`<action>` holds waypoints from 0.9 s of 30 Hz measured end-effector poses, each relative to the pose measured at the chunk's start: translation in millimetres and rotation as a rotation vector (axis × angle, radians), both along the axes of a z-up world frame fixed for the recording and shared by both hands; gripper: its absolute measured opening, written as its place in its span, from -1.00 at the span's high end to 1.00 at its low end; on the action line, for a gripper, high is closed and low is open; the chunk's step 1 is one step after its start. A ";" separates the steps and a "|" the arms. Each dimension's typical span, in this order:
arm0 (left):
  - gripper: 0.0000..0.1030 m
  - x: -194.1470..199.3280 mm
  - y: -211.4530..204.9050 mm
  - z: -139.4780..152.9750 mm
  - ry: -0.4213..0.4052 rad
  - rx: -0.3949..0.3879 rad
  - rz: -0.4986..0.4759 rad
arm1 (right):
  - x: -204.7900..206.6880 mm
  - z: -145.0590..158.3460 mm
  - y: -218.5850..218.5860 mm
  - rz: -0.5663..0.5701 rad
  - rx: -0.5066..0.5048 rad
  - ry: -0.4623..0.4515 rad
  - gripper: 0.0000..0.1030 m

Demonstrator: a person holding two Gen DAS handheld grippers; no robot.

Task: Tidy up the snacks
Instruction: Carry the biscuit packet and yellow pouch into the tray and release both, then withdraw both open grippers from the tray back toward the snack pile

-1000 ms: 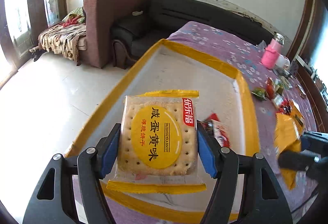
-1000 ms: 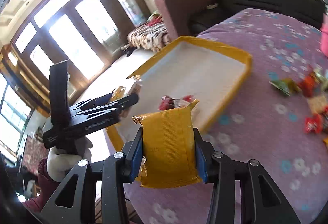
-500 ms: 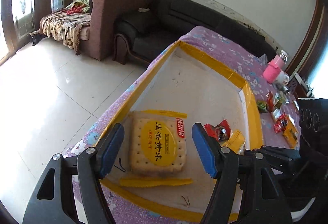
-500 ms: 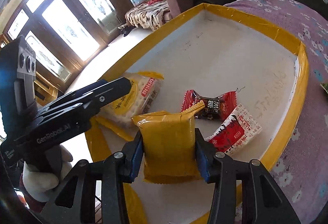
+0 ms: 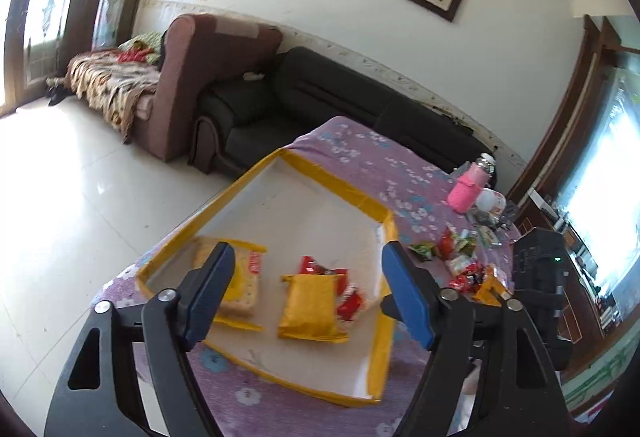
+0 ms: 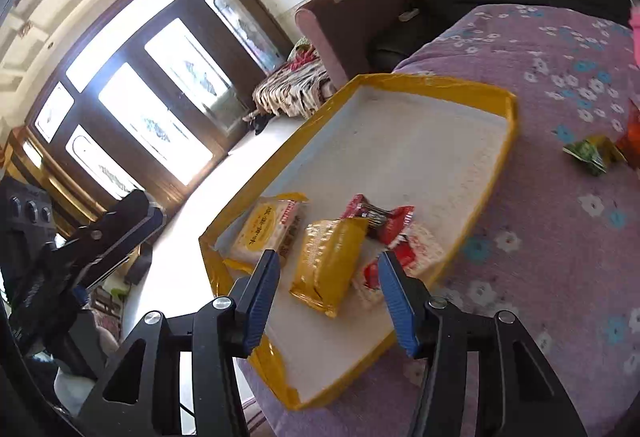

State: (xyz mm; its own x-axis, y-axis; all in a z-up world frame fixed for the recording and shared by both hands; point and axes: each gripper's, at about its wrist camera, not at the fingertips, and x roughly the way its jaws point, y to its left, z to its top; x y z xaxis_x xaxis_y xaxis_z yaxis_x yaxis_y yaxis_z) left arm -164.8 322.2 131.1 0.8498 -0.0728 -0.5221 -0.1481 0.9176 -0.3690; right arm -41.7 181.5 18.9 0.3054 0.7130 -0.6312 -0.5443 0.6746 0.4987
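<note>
A white tray with a yellow rim (image 5: pixel 340 193) (image 6: pixel 436 81) lies on the purple flowered tablecloth. In it lie a yellow cracker pack (image 5: pixel 240 285) (image 6: pixel 268 225), a plain yellow packet (image 5: pixel 310 305) (image 6: pixel 328 261) and red-wrapped snacks (image 5: pixel 344 289) (image 6: pixel 384 225). My left gripper (image 5: pixel 308 297) is open and empty, raised above the tray's near end. My right gripper (image 6: pixel 328 293) is open and empty, just above the yellow packet. Several loose snacks (image 5: pixel 460 257) lie on the cloth right of the tray.
A pink bottle (image 5: pixel 468 185) stands at the far right of the table. A green snack (image 6: pixel 588 157) lies on the cloth beside the tray. A brown armchair (image 5: pixel 192 77) and black sofa (image 5: pixel 320 97) stand beyond the table. The table's edge drops to tiled floor on the left.
The left gripper released the cracker pack into the tray and lifted away. The right gripper opened, left the yellow packet in the tray and drew back.
</note>
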 end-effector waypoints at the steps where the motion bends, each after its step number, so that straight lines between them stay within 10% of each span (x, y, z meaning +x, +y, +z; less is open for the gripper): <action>1: -0.51 -0.8 -7.4 3.8 -0.009 0.001 -0.022 | 1.3 -1.8 -7.7 -0.013 0.012 0.008 -0.07; 27: -0.51 -22.3 -92.1 47.5 0.022 0.158 0.023 | 34.0 -24.4 -155.7 -0.297 0.082 -0.101 -0.17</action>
State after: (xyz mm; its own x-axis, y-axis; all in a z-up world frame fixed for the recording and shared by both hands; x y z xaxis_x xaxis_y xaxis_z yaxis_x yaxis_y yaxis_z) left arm -187.1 230.2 178.7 0.8386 0.0309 -0.5439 -0.1758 0.9603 -0.2166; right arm -7.7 25.8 -5.5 0.5656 0.6305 -0.5317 -0.3790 0.7712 0.5114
